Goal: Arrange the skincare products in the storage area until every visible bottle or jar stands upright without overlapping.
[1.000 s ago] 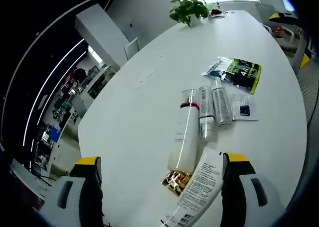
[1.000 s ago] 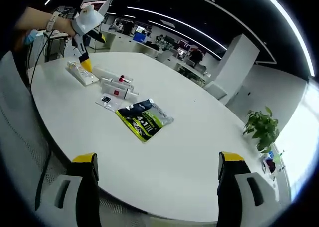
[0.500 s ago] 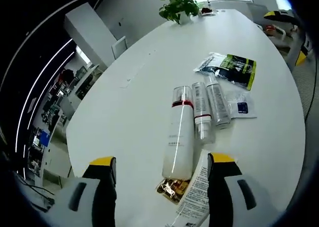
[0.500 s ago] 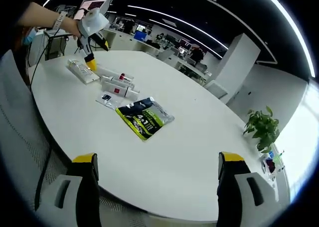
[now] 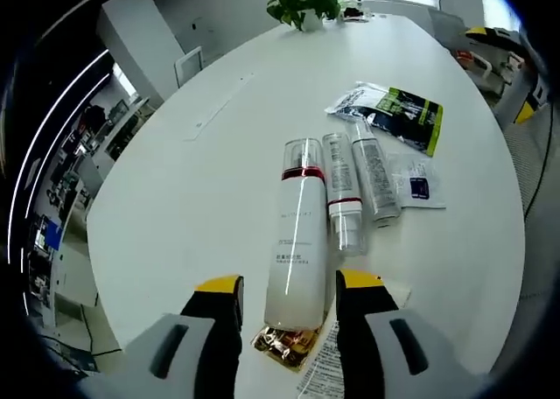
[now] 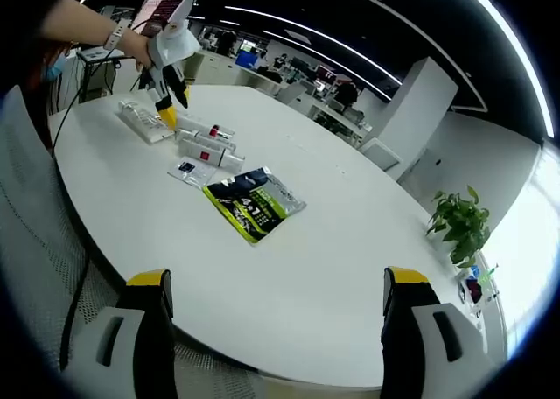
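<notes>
Right gripper [image 6: 271, 329] hangs off the near edge of the white bench [image 6: 350, 241], fingers [image 6: 150, 316] wide apart, nothing between them. Far left: left gripper [image 6: 168, 110], in a person's hand [image 6: 140, 45], sits down at the lying bottles [image 6: 206, 145]. Clear sachet [image 6: 188, 170] just beside them, black-green pouch [image 6: 254, 206] nearer. Potted plant [image 6: 459, 228] far right.
</notes>
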`<state>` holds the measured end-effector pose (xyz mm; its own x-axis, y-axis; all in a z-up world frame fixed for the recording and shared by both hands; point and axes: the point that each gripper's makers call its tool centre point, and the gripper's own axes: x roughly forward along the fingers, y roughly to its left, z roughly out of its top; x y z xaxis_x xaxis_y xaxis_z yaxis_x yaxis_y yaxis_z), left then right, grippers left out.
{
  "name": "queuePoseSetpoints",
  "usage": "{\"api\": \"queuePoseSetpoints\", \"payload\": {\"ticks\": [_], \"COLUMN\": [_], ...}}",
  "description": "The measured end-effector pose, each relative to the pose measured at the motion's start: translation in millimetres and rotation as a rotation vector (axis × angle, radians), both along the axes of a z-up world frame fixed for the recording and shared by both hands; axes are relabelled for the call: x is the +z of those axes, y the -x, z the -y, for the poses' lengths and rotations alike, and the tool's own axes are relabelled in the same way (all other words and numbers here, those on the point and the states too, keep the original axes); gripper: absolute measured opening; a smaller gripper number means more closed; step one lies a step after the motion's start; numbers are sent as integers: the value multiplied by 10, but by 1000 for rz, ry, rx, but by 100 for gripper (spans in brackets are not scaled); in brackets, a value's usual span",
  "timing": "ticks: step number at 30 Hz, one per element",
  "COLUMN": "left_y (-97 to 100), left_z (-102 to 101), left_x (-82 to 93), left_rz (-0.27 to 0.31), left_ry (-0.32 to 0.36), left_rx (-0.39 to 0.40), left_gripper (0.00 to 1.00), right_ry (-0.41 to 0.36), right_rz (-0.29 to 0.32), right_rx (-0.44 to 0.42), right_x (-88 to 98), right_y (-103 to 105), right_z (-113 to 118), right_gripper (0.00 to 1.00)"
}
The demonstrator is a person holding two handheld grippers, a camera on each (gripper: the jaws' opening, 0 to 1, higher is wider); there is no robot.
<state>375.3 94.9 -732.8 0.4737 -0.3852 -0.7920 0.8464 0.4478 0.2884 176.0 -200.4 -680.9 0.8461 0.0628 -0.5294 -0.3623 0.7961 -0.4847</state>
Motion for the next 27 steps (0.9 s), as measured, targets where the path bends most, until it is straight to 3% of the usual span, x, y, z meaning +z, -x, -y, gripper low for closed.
{"api": "queuePoseSetpoints", "payload": {"ticks": [6,11,15,19,27], "left_y": [-64,6,-58,-23,-29], "left_z": [61,177,182,158,132], "left_x": [-95,-147,-184,-225,-275], "left_rz": [-54,-118,-130,-213,-284], "left_ry": [-29,-55,-95,-107,-145], "left_rx": [-41,-73,-97,-109,-125], "left_gripper": [37,34,33,31,35], "right_ry": [3,-1,2,1,-1], "right_rz": [-4,-8,-11,-13,-13], "right_rx": [-5,-3,-5,-6,-7], "right_x": [0,-2,-7,-10,4], "right_y": [2,2,4,6,8], "right_z": [7,1,6,10,-1], "right_gripper": [97,98,98,98,97]}}
